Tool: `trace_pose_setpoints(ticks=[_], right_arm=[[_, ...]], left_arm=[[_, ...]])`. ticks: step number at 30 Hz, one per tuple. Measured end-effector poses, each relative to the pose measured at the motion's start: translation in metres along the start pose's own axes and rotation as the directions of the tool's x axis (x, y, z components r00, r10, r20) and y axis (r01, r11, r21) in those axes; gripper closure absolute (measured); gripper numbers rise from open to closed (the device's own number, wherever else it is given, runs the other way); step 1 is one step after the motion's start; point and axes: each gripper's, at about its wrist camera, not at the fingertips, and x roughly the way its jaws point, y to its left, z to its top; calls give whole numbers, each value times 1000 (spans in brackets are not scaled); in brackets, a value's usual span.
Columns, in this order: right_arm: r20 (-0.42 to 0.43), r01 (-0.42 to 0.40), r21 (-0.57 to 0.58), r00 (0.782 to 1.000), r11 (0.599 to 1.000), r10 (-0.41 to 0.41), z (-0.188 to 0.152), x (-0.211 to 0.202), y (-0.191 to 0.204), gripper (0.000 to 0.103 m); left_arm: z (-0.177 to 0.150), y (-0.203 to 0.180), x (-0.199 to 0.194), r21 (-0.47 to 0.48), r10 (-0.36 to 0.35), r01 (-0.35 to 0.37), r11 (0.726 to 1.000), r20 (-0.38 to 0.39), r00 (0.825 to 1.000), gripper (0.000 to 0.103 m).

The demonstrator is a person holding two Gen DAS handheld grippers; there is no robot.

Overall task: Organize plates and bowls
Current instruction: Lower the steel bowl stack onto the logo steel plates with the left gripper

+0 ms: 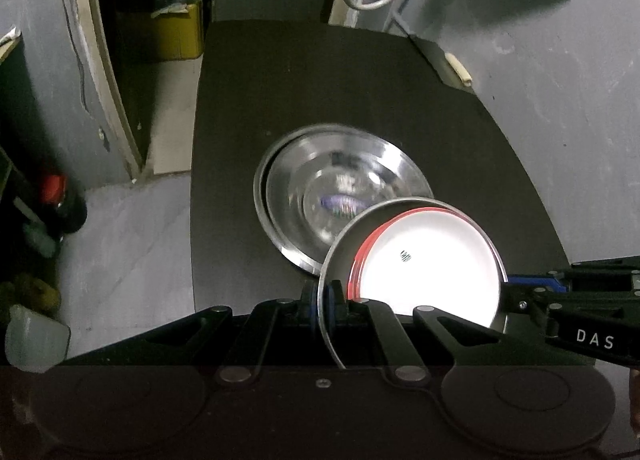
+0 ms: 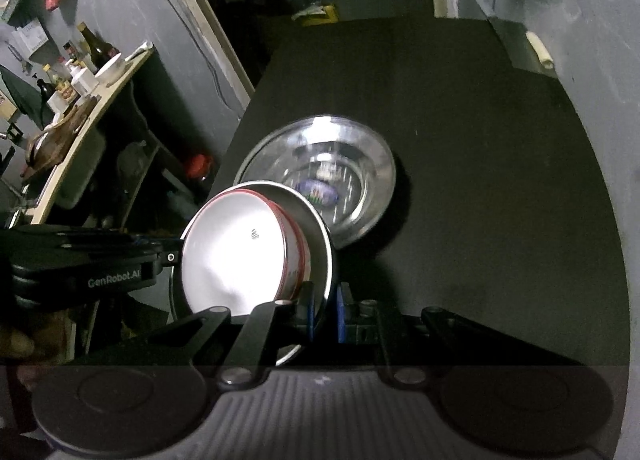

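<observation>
1. The left hand-held gripper (image 1: 325, 306) is clamped on the near left rim of a steel bowl (image 1: 340, 256), its blue pads pinching the thin metal edge.
2. The right hand-held gripper (image 2: 325, 314) is clamped on the opposite rim of the same steel bowl (image 2: 320, 244), so both grippers hold it from either side.
3. A white bowl with a red rim (image 1: 428, 264) sits nested inside the steel bowl, and the pair is tilted up off the black worktop (image 1: 320, 80).
4. A wide steel plate (image 1: 320, 180) lies flat on the worktop just beyond the held bowls, partly overlapped by them in both views.
5. Another shiny dish appears stacked in the plate, but blur hides its edges.
</observation>
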Motion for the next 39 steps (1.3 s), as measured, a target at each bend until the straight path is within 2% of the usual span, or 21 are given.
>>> trace_pose_setpoints(ticks=[11,19,29,39], right_arm=[[4,-17,-52,1000,999,17,43,19,-15,91],[-15,-21,-73,1000,997,20,69,42,-22,91],[-38,-30,-67,999,997,27,78,62,-26,91],[-49,-37,-52,998,998,35,80,70,-28,91]], left_arm=[[43,0,25,-26,31,-30,999,12,999,98],[61,7,48,-47,54,-54,997,-3,999,98],[72,14,71,-66,63,-65,996,-38,997,98],[74,15,77,-60,85,-88,994,-45,995,97]])
